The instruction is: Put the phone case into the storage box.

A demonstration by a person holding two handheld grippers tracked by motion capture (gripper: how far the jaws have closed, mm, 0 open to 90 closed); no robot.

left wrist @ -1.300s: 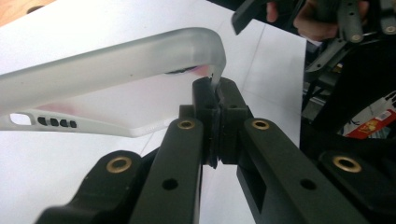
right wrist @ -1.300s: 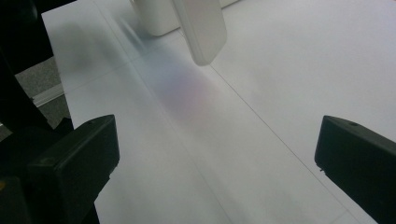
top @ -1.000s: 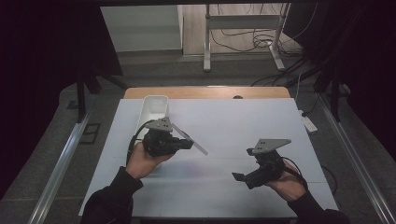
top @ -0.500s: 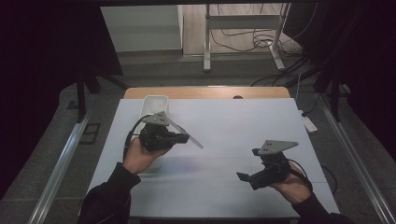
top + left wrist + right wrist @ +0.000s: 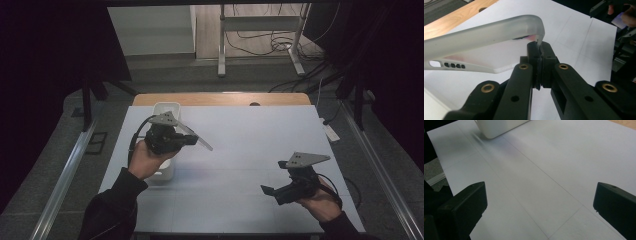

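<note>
A frosted, translucent phone case (image 5: 201,142) hangs in the air over the left half of the table. My left gripper (image 5: 186,138) is shut on one of its corners. In the left gripper view the two black jaws (image 5: 539,50) meet on the rim of the phone case (image 5: 486,32), which stretches off to the left with its speaker holes showing. My right gripper (image 5: 274,177) is held low near the table's front right, its jaws wide apart. In the right gripper view nothing but white table lies in the gap of the right gripper (image 5: 539,202).
A white bin (image 5: 165,107) stands at the table's left, partly under my left hand; its corner (image 5: 499,127) shows in the right gripper view. White sheets cover the table (image 5: 250,130), with a wooden strip (image 5: 220,98) at the far edge. Floor cables (image 5: 260,42) lie beyond.
My left hand has carried the phone case a little up and toward the far left, over the white bin. The right hand has stayed about where it was.
</note>
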